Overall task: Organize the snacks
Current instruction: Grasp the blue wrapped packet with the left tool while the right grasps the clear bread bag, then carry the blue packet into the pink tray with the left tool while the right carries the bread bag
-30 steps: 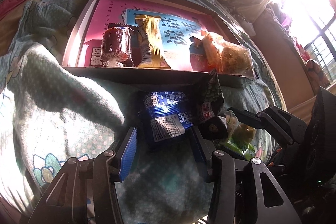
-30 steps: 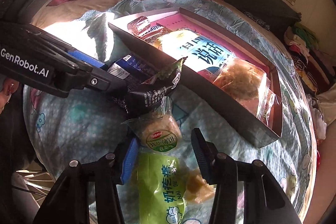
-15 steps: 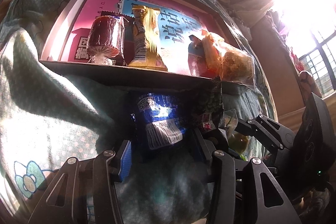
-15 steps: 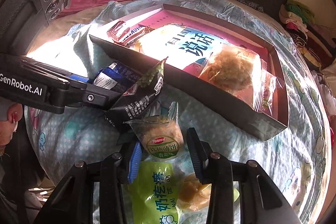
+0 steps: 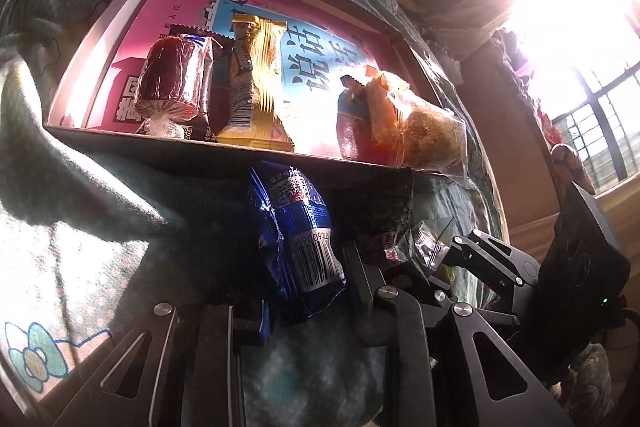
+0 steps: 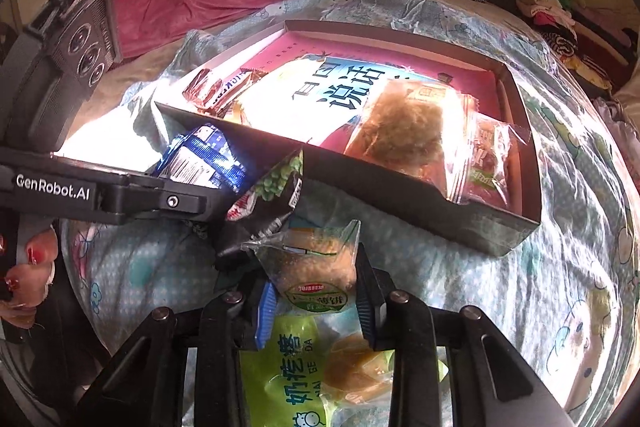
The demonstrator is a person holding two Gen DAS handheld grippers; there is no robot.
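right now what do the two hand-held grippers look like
Both are black, with slotted, riveted finger arms and blue pads. The left hand-held gripper bears white GenRobot.AI lettering and a grey three-lens block behind. The right hand-held gripper shows a green light. The person's fingernails are red.

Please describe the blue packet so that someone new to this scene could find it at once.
Find the shallow box with the pink floor lying on the bed. Just outside its near wall, on the blanket, lies the blue packet, with the left tool closed on it. It alone is shiny blue with a white barcode label.
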